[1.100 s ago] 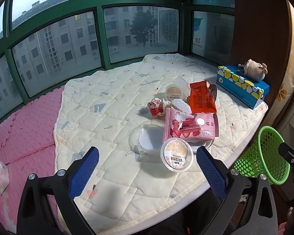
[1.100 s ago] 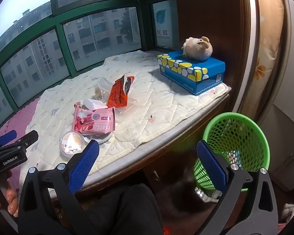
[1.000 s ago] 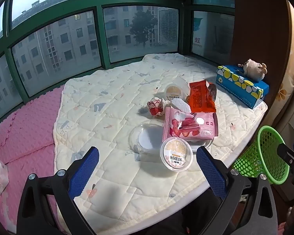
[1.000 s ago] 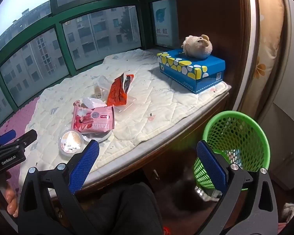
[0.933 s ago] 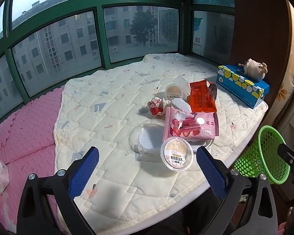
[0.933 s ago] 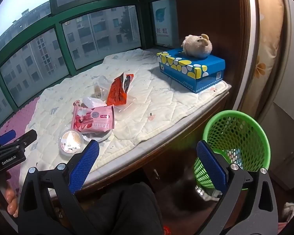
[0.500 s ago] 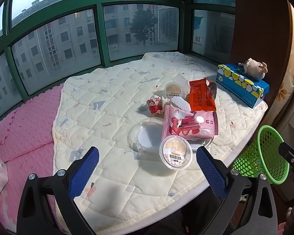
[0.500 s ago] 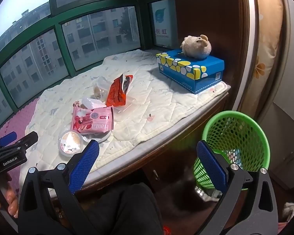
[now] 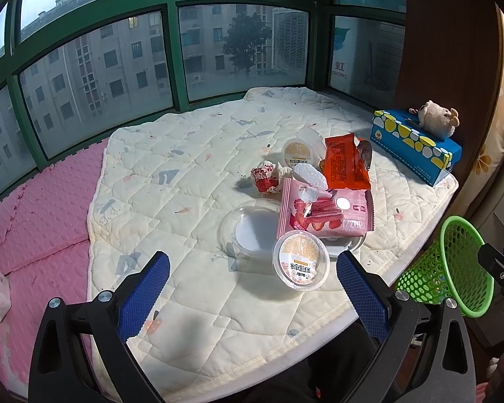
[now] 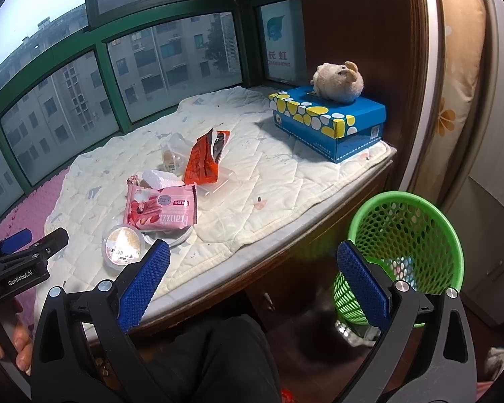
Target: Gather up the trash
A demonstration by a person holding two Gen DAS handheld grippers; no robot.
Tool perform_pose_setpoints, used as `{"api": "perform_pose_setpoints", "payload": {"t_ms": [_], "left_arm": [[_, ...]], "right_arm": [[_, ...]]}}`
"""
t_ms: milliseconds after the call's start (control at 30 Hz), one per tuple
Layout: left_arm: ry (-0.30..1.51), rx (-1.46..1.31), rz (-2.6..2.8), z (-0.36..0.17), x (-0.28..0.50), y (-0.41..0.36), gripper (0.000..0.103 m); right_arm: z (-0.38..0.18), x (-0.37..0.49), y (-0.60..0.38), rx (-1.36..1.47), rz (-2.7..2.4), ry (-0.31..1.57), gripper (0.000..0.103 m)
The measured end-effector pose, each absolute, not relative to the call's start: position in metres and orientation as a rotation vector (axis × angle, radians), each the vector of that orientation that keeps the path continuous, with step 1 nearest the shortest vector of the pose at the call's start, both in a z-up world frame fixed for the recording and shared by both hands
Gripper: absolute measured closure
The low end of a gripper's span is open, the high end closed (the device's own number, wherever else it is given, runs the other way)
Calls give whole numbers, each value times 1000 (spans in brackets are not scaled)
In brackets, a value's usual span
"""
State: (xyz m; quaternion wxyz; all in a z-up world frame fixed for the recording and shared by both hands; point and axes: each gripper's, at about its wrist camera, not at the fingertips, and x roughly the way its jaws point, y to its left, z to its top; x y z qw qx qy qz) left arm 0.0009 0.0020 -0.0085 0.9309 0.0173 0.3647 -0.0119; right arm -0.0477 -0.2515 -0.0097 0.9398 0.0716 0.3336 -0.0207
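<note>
plush toy (image 10: 338,78) atop blue tissue box (image 10: 329,123), cream quilt (image 9: 191,181), pink mat (image 9: 33,215)

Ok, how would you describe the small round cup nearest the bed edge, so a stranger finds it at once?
On the cream quilt lies a pile of wrappers. At its near end, just below the pink snack packet, sits the round plastic cup. Unlike the empty clear lid beside it, it has an orange and white printed label on top.

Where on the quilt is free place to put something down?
Free: the quilt left of the crumpled red wrapper, toward the pink mat; also between the orange packet and the blue tissue box. Crowded: around the pink snack pack.
</note>
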Motion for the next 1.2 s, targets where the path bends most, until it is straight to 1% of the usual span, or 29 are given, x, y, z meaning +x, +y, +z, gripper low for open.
{"api": "perform_pose_setpoints", "payload": {"t_ms": [1200], "left_arm": [[765, 35, -17, -16, 6, 5, 7]], "right_arm": [[-12, -43, -251, 142, -39, 688, 4]]}}
